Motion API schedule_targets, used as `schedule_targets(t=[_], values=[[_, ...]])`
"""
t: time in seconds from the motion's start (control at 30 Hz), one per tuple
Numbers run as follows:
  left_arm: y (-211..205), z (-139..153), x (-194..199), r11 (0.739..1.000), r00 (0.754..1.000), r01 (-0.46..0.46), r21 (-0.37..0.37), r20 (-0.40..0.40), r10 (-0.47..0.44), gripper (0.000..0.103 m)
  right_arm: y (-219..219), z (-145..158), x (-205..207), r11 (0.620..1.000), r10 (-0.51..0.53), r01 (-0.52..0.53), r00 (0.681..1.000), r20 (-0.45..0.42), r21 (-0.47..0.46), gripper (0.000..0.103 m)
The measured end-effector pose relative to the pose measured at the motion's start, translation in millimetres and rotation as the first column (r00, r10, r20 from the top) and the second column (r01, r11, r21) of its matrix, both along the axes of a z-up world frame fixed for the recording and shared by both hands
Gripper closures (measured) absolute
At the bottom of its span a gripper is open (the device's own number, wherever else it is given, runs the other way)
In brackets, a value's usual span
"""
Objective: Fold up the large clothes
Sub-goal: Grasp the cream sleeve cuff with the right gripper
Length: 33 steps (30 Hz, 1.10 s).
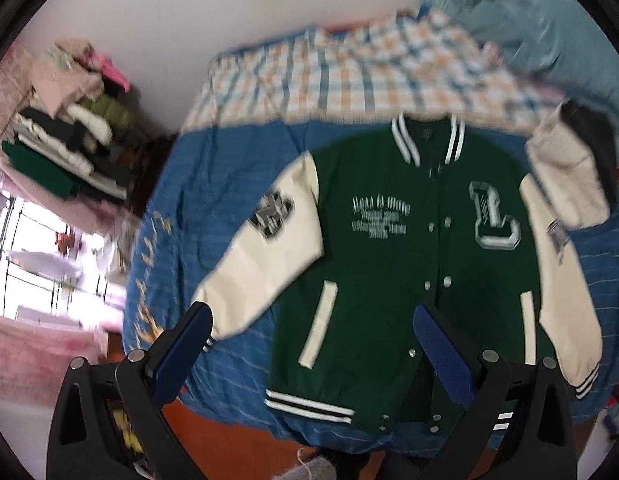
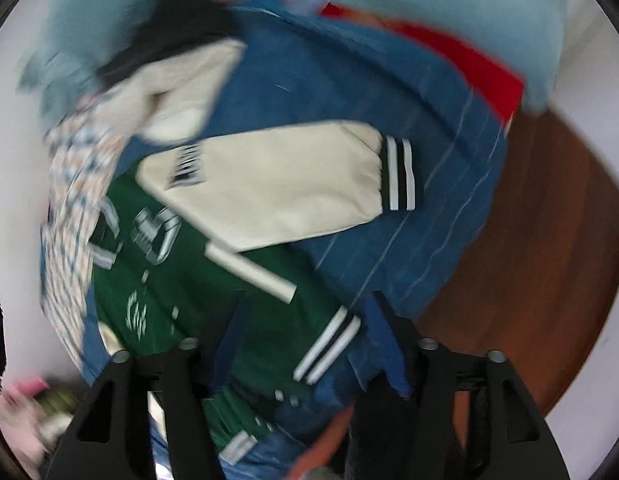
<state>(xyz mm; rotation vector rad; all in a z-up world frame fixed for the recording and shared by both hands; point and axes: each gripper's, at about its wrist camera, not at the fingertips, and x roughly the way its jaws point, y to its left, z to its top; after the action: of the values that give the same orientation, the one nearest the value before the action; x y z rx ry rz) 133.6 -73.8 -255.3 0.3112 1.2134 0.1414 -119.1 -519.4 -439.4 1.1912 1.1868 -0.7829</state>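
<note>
Jacket (image 1: 393,248) lies flat, front up, on the blue bedspread (image 1: 213,184), left gripper (image 1: 317,356) and right gripper (image 2: 305,344) both spread wide and empty above its hem, so a thick cream sleeve (image 2: 277,184) could slip or bunch mid-fold.

Bare blue bedsheet (image 1: 213,184) left of varsity jacket (image 1: 389,264); crumpled cream-black garment (image 1: 569,168) crowds right sleeve; checked blanket (image 1: 349,76) beyond collar.

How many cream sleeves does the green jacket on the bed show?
2: one sleeve lies on the image-left of the jacket, the other sleeve on its image-right, both flat on the blue bedcover.
</note>
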Motion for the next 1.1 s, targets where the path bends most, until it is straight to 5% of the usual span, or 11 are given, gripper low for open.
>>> schedule_targets(t=[0.17,0.23,0.4,0.47,0.5,0.53,0.73,0.9,1.0,1.1], values=[[-14.6,-59.7,13.6,0.994,0.995,-0.015,0.107,-0.101,0.026,0.0,-55.7,-117.9,-27.1,0.978,-0.201,0.202,0.979,-0.03,0.051,0.034],[-19.6,-78.3,18.5,0.992,0.994,-0.012,0.127,-0.11,0.026,0.0,-67.9,-145.0,-26.0,0.968,-0.247,0.248,0.969,-0.02,0.051,0.025],[-28.3,-135.8,37.4,0.989,0.983,-0.065,0.134,-0.16,0.087,0.0,-101.4,-212.4,-18.1,0.925,-0.37,0.371,0.929,-0.024,0.078,0.025],[-34.0,-154.5,44.1,0.989,0.979,-0.079,0.128,-0.178,0.101,0.0,-111.0,-214.1,-10.8,0.906,-0.419,0.42,0.907,-0.03,0.043,0.042],[-35.1,-163.8,46.5,0.989,0.978,-0.082,0.122,-0.183,0.104,0.0,-114.8,-211.9,-5.6,0.908,-0.418,0.419,0.908,-0.037,0.018,0.058],[-37.3,-172.1,49.0,0.99,0.977,-0.081,0.119,-0.189,0.103,0.0,-118.4,-203.8,3.1,0.916,-0.401,0.401,0.916,-0.026,-0.02,0.084],[-35.0,-202.2,52.2,0.995,0.986,-0.041,0.093,-0.159,0.056,0.0,-139.3,-102.7,60.9,0.921,-0.255,0.259,0.965,0.055,-0.292,0.089],[-0.1,-219.8,52.5,0.992,0.989,-0.071,0.101,-0.119,0.083,0.0,-130.5,-8.3,146.3,0.907,-0.085,0.16,0.975,0.204,-0.389,0.09],[41.0,-226.6,52.7,0.984,0.978,-0.161,0.076,-0.125,0.17,0.0,-83.1,29.9,218.4,0.91,0.08,0.041,0.959,0.272,-0.413,0.091],[78.7,-228.8,49.5,0.967,0.96,-0.246,0.059,-0.125,0.252,0.0,-12.2,38.7,293.7,0.911,0.254,-0.113,0.91,0.326,-0.396,0.091]])
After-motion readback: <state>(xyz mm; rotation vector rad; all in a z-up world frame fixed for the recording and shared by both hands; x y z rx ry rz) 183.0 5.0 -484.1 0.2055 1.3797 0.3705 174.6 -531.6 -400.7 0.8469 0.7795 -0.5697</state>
